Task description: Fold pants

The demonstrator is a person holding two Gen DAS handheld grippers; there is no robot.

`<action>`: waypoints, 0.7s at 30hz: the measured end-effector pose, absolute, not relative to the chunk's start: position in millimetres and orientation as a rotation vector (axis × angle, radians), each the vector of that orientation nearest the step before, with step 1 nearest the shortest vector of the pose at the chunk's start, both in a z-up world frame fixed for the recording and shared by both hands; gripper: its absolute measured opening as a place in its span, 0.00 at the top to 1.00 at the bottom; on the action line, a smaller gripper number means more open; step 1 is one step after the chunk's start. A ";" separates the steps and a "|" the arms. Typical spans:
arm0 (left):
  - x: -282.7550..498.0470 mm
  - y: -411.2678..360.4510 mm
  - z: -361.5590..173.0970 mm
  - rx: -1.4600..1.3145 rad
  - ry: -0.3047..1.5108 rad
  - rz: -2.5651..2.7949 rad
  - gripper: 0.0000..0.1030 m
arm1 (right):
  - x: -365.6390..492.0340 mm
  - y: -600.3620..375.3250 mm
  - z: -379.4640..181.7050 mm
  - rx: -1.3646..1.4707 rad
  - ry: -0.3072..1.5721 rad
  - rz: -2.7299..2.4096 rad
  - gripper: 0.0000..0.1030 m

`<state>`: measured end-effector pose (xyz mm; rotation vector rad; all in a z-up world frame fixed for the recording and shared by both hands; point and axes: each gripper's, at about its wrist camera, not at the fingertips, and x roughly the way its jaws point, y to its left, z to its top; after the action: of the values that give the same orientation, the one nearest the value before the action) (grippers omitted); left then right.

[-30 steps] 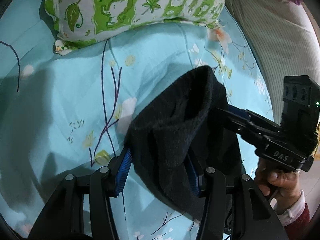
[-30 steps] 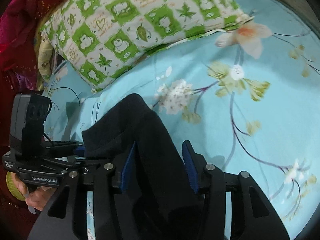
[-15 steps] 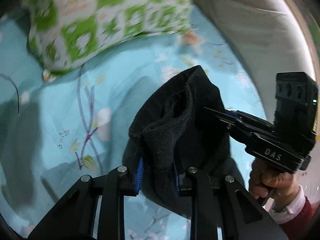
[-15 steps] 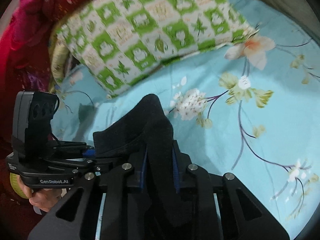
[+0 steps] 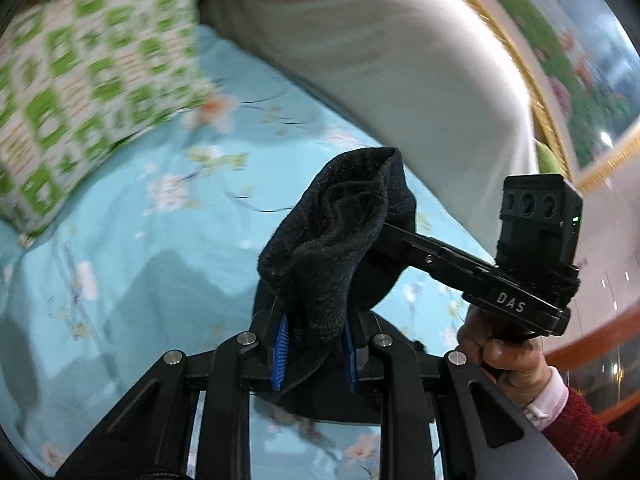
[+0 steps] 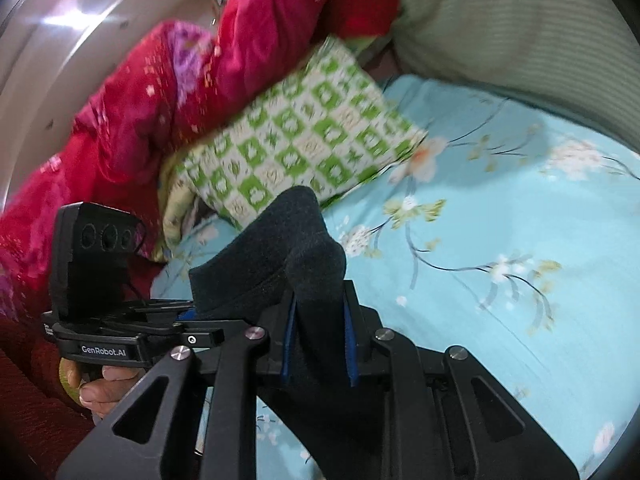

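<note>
The pants [image 5: 332, 248] are dark, thick fabric, bunched and lifted above the floral turquoise bedsheet [image 5: 168, 248]. My left gripper [image 5: 314, 350] is shut on one edge of the pants. My right gripper [image 6: 318, 344] is shut on another edge of the pants [image 6: 276, 264]. The two grippers are close together, side by side, with the cloth stretched between them. The right gripper also shows in the left wrist view [image 5: 404, 240], and the left gripper shows in the right wrist view [image 6: 188, 314]. The rest of the pants hangs below, hidden by the grippers.
A green-and-white checked pillow [image 6: 304, 140] lies at the head of the bed. A red quilt [image 6: 168, 80] is piled behind it. A pale striped cushion [image 5: 384, 60] lines the far side. The bed's wooden edge [image 5: 592, 344] is at the right.
Both grippers closed on the pants and lifted them upward off the sheet. The views tilted up, so more of the quilt, cushion and wall shows.
</note>
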<state>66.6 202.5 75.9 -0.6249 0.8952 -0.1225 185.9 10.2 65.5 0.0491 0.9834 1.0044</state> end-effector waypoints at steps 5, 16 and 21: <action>70.1 158.0 93.2 -0.552 0.899 -0.234 0.79 | 167.7 -39.9 80.4 0.120 0.928 0.933 0.79; 68.3 52.9 97.2 -0.369 0.986 -0.436 0.79 | 123.1 -139.9 76.5 0.257 0.868 0.757 0.80; 68.6 13.2 87.4 -0.293 1.027 -0.486 0.79 | 106.6 -175.3 65.4 0.309 0.856 0.703 0.80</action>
<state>68.6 13.2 87.4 -0.2931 1.0266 -0.4859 106.6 -175.3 65.4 0.3094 0.8557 0.7026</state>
